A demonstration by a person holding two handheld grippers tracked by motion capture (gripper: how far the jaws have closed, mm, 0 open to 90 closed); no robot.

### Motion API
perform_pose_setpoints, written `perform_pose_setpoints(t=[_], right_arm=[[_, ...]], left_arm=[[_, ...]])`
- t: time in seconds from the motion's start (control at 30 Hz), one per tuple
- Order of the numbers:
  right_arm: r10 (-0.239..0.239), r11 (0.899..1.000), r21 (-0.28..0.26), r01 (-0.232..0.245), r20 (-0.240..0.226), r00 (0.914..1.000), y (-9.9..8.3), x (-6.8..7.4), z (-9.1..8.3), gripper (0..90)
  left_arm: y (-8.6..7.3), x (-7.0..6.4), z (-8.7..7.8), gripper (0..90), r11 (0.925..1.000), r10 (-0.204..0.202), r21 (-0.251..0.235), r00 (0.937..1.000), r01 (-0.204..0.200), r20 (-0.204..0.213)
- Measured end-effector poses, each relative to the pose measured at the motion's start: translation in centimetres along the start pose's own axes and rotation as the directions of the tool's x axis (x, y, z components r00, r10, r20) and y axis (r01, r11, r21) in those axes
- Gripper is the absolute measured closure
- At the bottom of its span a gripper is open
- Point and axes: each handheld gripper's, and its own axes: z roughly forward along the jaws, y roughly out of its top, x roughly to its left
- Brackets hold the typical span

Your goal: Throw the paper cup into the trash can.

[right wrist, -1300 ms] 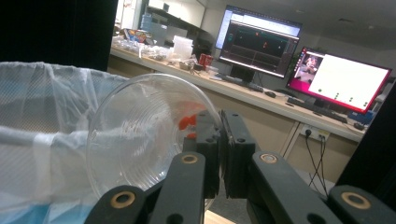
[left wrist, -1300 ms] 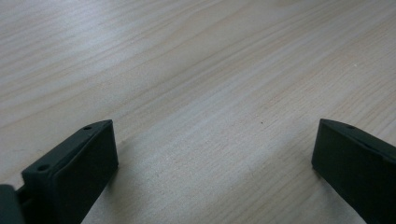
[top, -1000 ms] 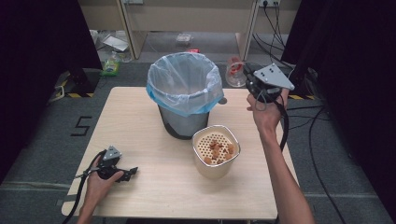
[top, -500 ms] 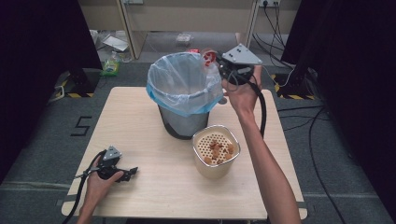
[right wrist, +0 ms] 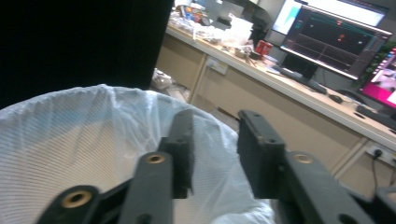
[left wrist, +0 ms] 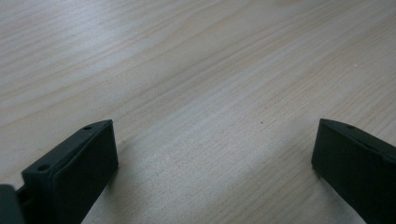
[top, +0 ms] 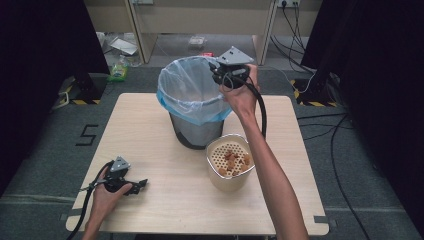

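The right gripper [top: 218, 75] is hanging over the far right rim of the trash bin [top: 192, 100], which is lined with a pale blue bag and is standing at the middle of the table [top: 150, 135]. In the right gripper view its two black jaws are standing a little apart, with a narrow gap and nothing between them, above the white liner [right wrist: 70, 154] of the bin. The work seems to be moving the small brown pieces [top: 232, 160] from the beige perforated container [top: 228, 162], just in front of the bin on its right, into the bin. Since the jaws are empty above the opening, one piece is probably already dropped, but this is only a judgement. Several pieces are lying in the container, so most of the work is left.

The left gripper [top: 131, 186] is resting on the near left part of the table, well apart from both vessels; in its own view its jaws are spread wide over bare wood [left wrist: 196, 93], holding nothing.

The inside bottom of the bin is hidden, so what is lying in it cannot be told. The brown pieces are too small to identify.
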Motion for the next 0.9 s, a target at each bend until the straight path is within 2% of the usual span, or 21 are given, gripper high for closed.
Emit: perform_pose_setpoints(t=[0.13, 0.17, 0.23, 0.3, 0.4, 0.6, 0.63, 0.77, 0.9], right_arm=[[0.004, 1.0, 0.007, -0.004, 0.0, 1.0, 0.1, -0.6, -0.7, 61.7], [0.024, 1.0, 0.02, -0.024, 0.006, 0.9997, 0.0, -1.3, -1.5, 60.0], [0.03, 0.999, 0.02, -0.03, 0.008, 0.9995, -0.1, -1.5, -1.8, 59.3], [0.046, 0.998, 0.041, -0.047, 0.021, 0.9987, -0.8, -2.4, -3.2, 54.8], [0.052, 0.997, 0.063, -0.053, 0.017, 0.9985, -1.4, -2.9, -3.8, 53.2], [0.083, 0.991, 0.098, -0.086, 0.043, 0.9957, -3.6, -4.6, -6.5, 47.3], [0.098, 0.989, 0.109, -0.102, 0.04, 0.9944, -4.5, -5.0, -7.4, 46.4], [0.121, 0.984, 0.128, -0.126, 0.049, 0.9915, -6.1, -5.6, -8.7, 44.1], [0.119, 0.982, 0.141, -0.126, 0.056, 0.9913, -7.4, -5.8, -9.7, 43.1]], left_arm=[[0.0, 0.0, 0.0, 0.0, 1.0, 0.0, 0.0, 1.0, 0.0, 0.0], [0.0, 0.0, 0.0, 0.0, 1.0, 0.0, 0.0, 1.0, 0.0, 0.0], [0.0, 0.0, 0.0, 0.0, 1.0, 0.0, 0.0, 1.0, 0.0, 0.0], [0.0, 0.0, 0.0, 0.0, 1.0, -0.001, 0.0, 1.0, 0.001, 0.0], [0.0, 0.0, 0.0, 0.0, 1.0, -0.001, 0.0, 1.0, 0.001, 0.0], [0.0, 0.0, 0.0, 0.0, 1.0, -0.002, 0.0, 1.0, 0.002, -0.001], [0.0, 0.0, 0.0, 0.0, 1.0, -0.001, 0.0, 1.0, 0.001, -0.001], [0.0, 0.0, 0.0, 0.0, 1.0, -0.001, 0.001, 1.0, 0.001, -0.001], [0.0, 0.0, 0.0, 0.0, 1.0, -0.002, 0.001, 1.0, 0.002, -0.001]])
